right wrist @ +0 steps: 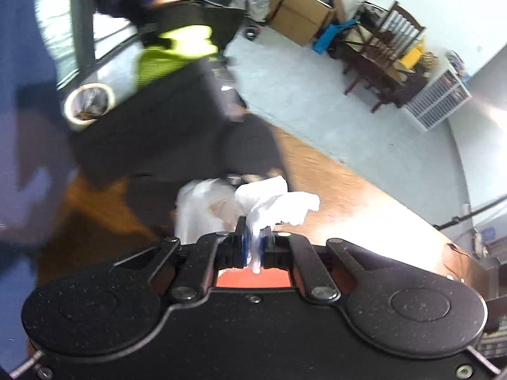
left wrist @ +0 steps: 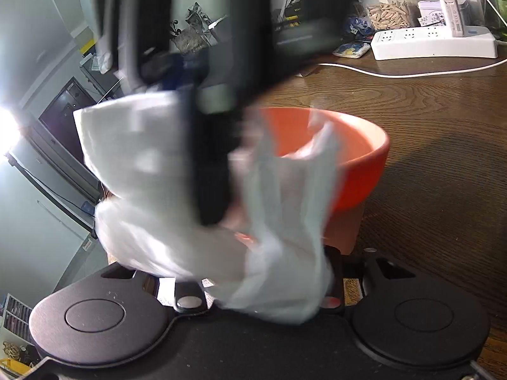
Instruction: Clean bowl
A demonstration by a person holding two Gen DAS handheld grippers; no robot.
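An orange bowl (left wrist: 358,164) stands on the brown wooden table, close in front of my left gripper. My right gripper (right wrist: 253,247) is shut on a white cloth (right wrist: 272,202); its dark blurred body (left wrist: 215,158) reaches down at the bowl's left rim in the left wrist view, and the cloth (left wrist: 285,221) hangs over the bowl's near side. My left gripper's fingertips are hidden behind the cloth, so its hold on the bowl cannot be seen. A strip of orange (right wrist: 253,278) shows under my right gripper's jaws.
A white power strip (left wrist: 434,42) with a cable, a jar of wooden pieces (left wrist: 389,14) and small packets stand at the table's back. A gloved hand (right wrist: 177,50) holds the left gripper. A tape roll (right wrist: 90,104) lies at left. Cardboard boxes and chairs stand on the floor beyond.
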